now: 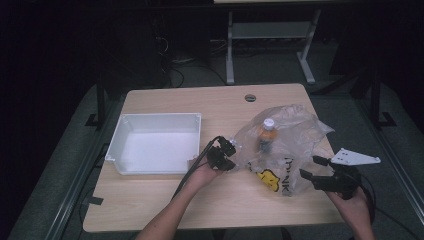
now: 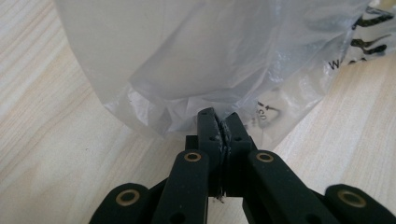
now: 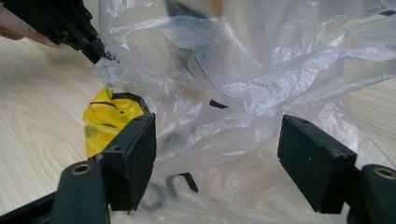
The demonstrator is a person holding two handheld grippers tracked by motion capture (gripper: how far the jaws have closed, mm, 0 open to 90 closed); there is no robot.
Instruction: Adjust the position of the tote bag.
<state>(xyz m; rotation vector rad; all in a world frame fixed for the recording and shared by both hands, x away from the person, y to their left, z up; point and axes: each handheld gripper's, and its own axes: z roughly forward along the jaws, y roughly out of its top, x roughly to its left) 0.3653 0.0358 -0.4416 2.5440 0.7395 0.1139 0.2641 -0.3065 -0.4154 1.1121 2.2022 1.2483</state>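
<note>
done: left gripper (image 2: 219, 122) pinches bag (image 1: 287, 145) edge | right gripper (image 3: 217, 154) wide open at bag | left: bottle (image 1: 266, 135) inside, tray (image 1: 156, 120) empty

The crumpled plastic bag (image 1: 285, 145) billows over the worktop's (image 1: 165, 200) 3 o'clock half, a bottle (image 1: 266, 135) standing inside it, and blocks any straight pass across there. The left gripper (image 1: 223, 155), fingers pinched on the bag's edge, closes the gap at its 9 o'clock side; the right gripper (image 1: 315, 170) stands wide at its 5 o'clock corner. The white tray (image 1: 192, 145) walls off 9 o'clock. Bare wood runs free along 6 o'clock and at 12 o'clock.
</note>
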